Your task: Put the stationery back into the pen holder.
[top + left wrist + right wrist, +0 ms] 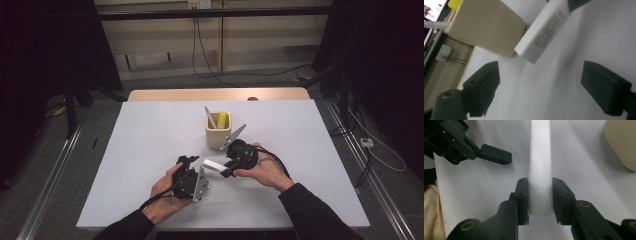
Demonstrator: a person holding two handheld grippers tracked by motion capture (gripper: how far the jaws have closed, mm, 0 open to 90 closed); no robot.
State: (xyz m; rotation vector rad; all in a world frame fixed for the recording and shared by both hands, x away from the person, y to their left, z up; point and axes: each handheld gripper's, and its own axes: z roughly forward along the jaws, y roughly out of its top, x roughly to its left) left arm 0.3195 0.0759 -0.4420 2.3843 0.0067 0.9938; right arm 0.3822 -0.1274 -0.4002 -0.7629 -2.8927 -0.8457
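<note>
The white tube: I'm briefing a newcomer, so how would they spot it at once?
On the white table, look just in front of the beige holder. The white tube is pinched in the right gripper, a slim printed stick, unlike the holder's yellow item.

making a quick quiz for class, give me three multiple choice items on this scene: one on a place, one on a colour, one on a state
1. Where does the beige cup stand?
A. on the white table, beyond the hands
B. on the floor
C. in the left tongs

2. What colour is the tube held in the right tongs?
A. red
B. white
C. green

3. How are the left tongs?
A. shut on the cup
B. shut on the tube
C. open, nothing between them

Key: 1 A, the high view shows it on the tabletop; 2 B, the tube is plainly white; 3 C, only bare table lies between the pads.
</note>
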